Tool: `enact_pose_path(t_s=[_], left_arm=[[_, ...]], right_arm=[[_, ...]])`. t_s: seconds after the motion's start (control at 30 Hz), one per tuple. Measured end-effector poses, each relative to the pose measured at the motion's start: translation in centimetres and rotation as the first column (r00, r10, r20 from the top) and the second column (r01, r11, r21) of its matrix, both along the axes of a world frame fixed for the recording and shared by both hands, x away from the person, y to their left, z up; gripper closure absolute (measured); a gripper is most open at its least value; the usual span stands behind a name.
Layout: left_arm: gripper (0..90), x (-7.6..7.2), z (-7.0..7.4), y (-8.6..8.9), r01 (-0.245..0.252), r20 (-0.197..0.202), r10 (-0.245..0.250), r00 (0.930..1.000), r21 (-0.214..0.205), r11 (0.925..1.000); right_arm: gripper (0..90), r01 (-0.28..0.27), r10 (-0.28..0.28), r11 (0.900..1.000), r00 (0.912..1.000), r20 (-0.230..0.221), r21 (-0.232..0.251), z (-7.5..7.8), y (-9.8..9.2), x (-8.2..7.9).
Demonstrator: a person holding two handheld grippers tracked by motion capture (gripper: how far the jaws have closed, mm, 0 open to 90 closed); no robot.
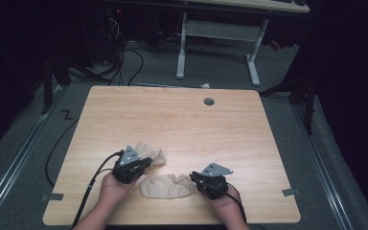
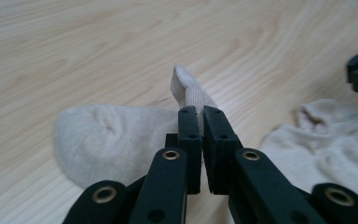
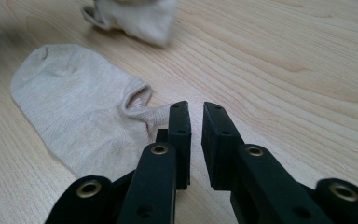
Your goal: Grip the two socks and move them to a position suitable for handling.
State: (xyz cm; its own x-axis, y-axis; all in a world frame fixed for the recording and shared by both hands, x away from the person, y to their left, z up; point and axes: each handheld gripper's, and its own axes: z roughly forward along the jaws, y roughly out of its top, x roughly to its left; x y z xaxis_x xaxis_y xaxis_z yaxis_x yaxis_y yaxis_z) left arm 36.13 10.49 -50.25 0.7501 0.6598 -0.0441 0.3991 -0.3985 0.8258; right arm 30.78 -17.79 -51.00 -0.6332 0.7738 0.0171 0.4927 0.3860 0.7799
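- beige knit socks, thin, limp, light; will drape, so grab at cuff/heel edge.
- left gripper [image 2: 200,116] pinched tight on far sock [image 2: 189,91], near table [image 1: 182,120] front edge.
- right gripper [image 3: 196,112] slightly open, empty, at near sock [image 3: 74,102] heel tab.

The far sock [image 3: 135,16] is blurred and cropped at the top edge.

left gripper [image 1: 139,164]: black, grey plate | right gripper [image 1: 202,180]: black, brass rivets

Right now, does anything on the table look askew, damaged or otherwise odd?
Nothing damaged or spilled. One beige sock lies flat; the other sock has its edge pinched up off the table by the left gripper.
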Motion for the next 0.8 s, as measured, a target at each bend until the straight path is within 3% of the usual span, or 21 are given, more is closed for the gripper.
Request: enact_pose_path(t_s=[0.1, 0.23, 0.4, 0.6, 0.8], left_arm=[[86.0, 0.1, -0.7, -2.0, 0.038, -0.016, -0.037, 0.9992, 0.024, 0.9990], [85.3, -0.3, -1.2, -3.3, 0.078, -0.024, -0.077, 0.9967, 0.032, 0.9964], [78.0, -0.6, -0.8, -3.3, 0.084, -0.019, -0.084, 0.9962, -0.002, 0.9964], [76.5, -0.8, -0.8, -3.3, 0.089, -0.016, -0.089, 0.9959, -0.002, 0.9961], [73.1, -1.1, 0.1, -2.3, 0.079, 0.007, -0.079, 0.9969, -0.040, 0.9961]], right_arm=[[82.0, 0.004, -0.004, 1.0000, 1.0000, 0.000, -0.002, 0.0, 0.0, 0.0], [82.0, 0.011, -0.011, 0.9999, 0.9999, 0.001, 0.002, 0.1, -0.3, 0.0], [82.0, 0.013, -0.013, 0.9999, 0.9999, -0.001, 0.007, 0.0, -0.5, 0.1], [80.9, -0.001, 0.001, 1.0000, 1.0000, -0.002, -0.002, 0.0, 0.1, 0.2], [79.3, -0.007, 0.007, 1.0000, 1.0000, 0.002, -0.002, 0.0, 0.5, 0.3]])
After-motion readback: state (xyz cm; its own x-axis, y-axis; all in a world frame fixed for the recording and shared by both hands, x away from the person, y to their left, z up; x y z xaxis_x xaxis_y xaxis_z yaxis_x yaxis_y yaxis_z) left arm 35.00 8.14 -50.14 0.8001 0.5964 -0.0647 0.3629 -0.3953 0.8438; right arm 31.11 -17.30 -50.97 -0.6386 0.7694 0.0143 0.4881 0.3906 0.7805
